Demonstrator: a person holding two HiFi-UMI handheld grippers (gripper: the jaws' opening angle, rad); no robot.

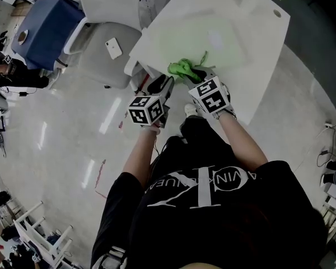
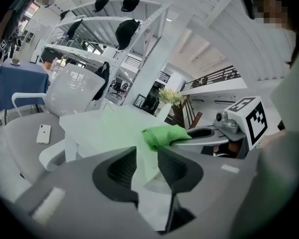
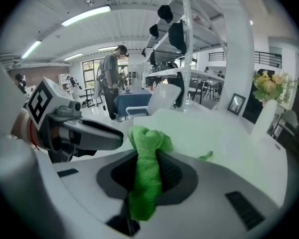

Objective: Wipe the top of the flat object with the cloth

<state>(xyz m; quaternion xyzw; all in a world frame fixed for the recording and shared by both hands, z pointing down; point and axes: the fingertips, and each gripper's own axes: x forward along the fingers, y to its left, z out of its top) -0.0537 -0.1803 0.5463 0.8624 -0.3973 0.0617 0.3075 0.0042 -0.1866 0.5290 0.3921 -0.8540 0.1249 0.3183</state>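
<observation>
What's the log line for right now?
right gripper: jaws shut on green cloth | cloth: at pale green sheet's near edge | left gripper: jaws apart, gripping nothing

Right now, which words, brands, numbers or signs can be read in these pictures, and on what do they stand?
"CALVIN KLEIN", upside down, partly creased: on the black T-shirt.
Marker cubes: square patterns only, no words.
Everything else: too small to read.
</observation>
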